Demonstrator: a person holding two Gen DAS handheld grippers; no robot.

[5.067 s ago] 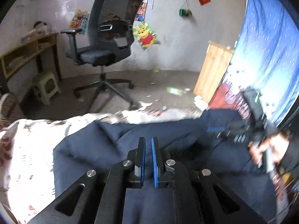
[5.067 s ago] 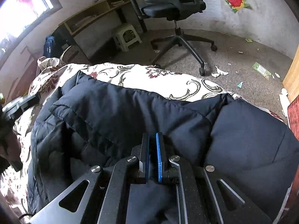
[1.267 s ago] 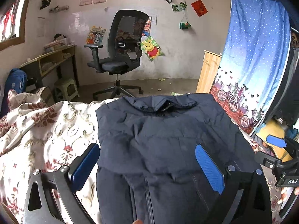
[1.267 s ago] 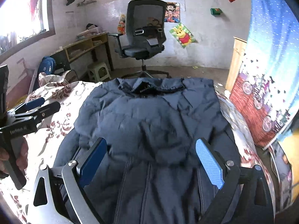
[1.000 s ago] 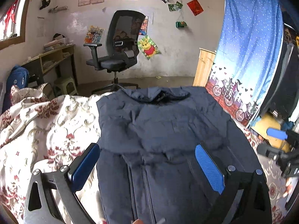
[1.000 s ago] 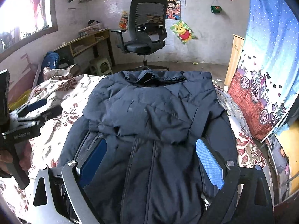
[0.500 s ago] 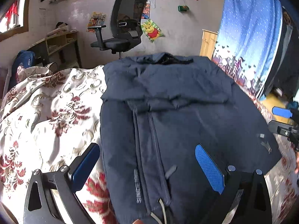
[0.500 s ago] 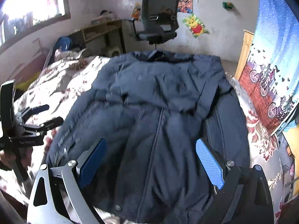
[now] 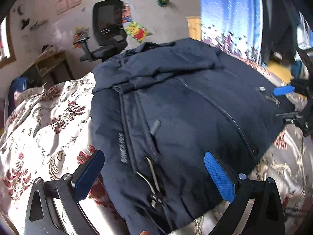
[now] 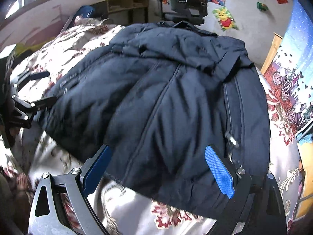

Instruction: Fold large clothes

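- Navy padded jacket (image 9: 185,105) lies flat on the bed, front side up; sleeves folded in across the chest.
- Long axis runs from the near hem to the collar; collar end points away toward the far wall and the office chair (image 9: 106,33), hem end points toward both cameras.
- Front zip line runs along that axis; a grey zip pull (image 9: 155,126) and pale lettering (image 9: 122,147) show on the panel near the left side. A thin cord (image 9: 149,173) trails near the hem.
- Left gripper (image 9: 154,178): jaws spread wide, holding nothing, blue pads either side of the hem corner; touching the fabric or not, cannot tell.
- Right gripper (image 10: 160,168): jaws likewise wide apart and empty, poised at the hem's other corner.
- Each gripper also appears at the edge of the other's view, beside the jacket's side edge.
- Surface: cream bedspread (image 9: 45,121) with dark red floral print, rumpled, in strong sunlight on the left.
- Room: whitewashed wall with a Winnie-the-Pooh poster (image 10: 225,18) and other papers; wooden shelf desk (image 10: 125,4) left of the chair; blue curtain (image 9: 227,13) with bicycle print on the right, a wooden cabinet (image 9: 193,27) beside it.
- Both views show motion blur.
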